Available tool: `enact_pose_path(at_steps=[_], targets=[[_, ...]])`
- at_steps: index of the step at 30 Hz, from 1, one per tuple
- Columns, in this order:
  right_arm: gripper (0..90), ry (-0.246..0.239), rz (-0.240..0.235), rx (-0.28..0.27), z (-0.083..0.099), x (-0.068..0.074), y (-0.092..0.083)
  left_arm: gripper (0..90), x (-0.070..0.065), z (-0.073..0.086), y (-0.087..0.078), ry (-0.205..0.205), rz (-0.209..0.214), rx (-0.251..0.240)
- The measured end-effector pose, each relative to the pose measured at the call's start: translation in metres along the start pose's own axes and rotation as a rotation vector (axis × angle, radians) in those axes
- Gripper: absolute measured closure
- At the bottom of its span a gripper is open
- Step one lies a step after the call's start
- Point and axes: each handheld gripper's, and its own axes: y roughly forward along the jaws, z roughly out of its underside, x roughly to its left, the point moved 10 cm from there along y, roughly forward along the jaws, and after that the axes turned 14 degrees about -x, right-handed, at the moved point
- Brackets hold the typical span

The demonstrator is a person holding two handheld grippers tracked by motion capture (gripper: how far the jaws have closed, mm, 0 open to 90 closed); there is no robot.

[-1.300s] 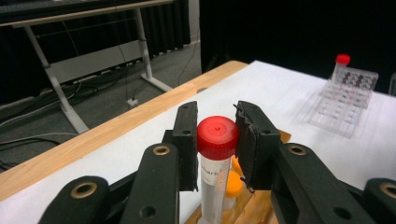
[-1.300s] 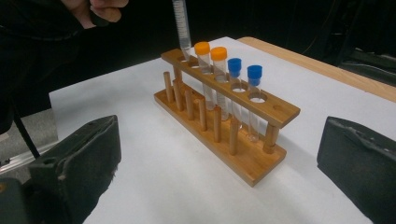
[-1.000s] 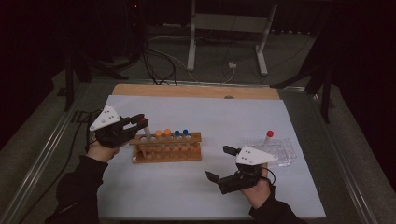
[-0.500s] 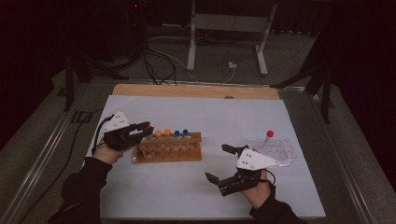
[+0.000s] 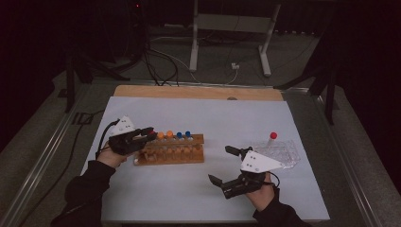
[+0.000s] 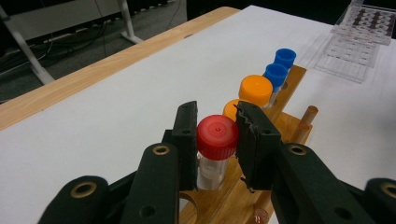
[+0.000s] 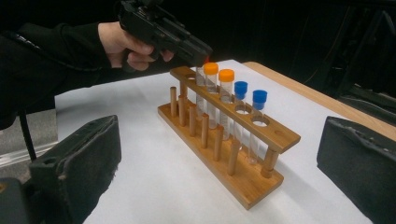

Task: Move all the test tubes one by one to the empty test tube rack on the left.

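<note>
While dim overhead: red cap hard to spot.
Left gripper: clamped on red-capped tube, at rack end hole; tube bottom hidden.
Right gripper: jaws wide, empty.

Red-cap tube upright in wooden rack.

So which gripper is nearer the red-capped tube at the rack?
Left. The left gripper is shut on the red-capped tube over the near end of the wooden rack. The right gripper hangs open, well off to the rack's other side.
</note>
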Motion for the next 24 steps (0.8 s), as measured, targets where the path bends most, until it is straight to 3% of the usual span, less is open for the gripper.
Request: enact_pose_path(at_steps=[6, 12, 19, 24], targets=[[0.0, 0.005, -0.006, 0.030, 0.001, 0.001, -0.001, 69.8, 0.000, 0.000, -0.002, -0.026, 0.024, -0.001], [0.0, 0.010, -0.006, 0.022, -0.005, -0.004, -0.006, 34.4, -0.012, -0.012, -0.011, -0.039, 0.076, -0.036], [0.0, -0.006, 0.110, -0.029, -0.023, -0.036, -0.029, 3.3, -0.029, -0.032, -0.014, -0.063, 0.133, -0.095], [0.0, 0.003, 0.221, -0.037, -0.027, -0.071, -0.052, 0.5, -0.036, -0.041, -0.018, -0.050, 0.169, -0.142]])
